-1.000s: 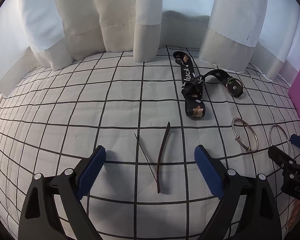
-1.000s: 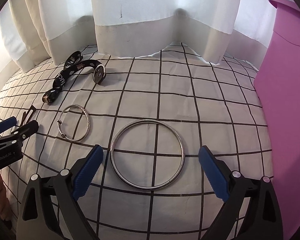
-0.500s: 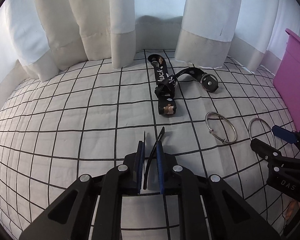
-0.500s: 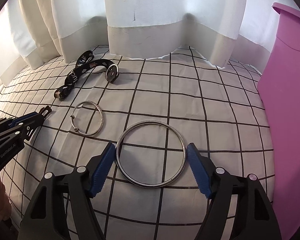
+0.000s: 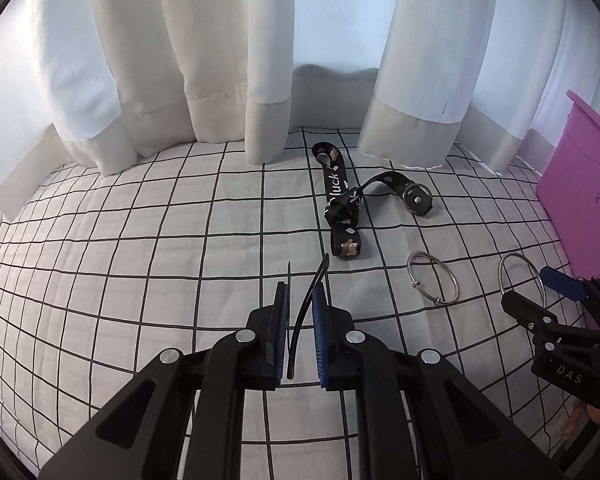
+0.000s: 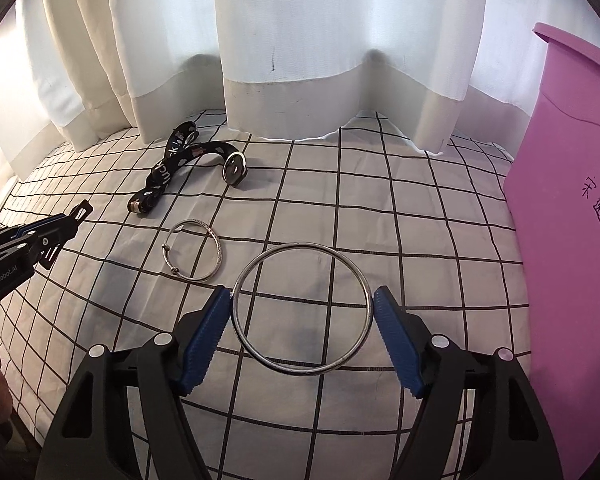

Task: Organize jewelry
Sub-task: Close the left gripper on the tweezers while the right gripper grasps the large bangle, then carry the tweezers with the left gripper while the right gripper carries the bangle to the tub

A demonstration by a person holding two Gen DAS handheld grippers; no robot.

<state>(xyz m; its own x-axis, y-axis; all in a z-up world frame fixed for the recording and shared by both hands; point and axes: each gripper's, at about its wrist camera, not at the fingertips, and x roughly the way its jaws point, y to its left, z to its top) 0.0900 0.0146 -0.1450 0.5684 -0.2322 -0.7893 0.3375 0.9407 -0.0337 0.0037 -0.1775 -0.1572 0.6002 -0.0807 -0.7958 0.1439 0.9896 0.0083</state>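
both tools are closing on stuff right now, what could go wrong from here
1. The left tool pinches a thin dark hair clip only along its narrow edge; it could twist or slip out on lifting.
2. The right tool spans the large silver bangle across its full width; squeezing the smooth round rim may make it pop free.
3. The small bangle lies close by on the soft checked sheet; a skidding ring could knock it.
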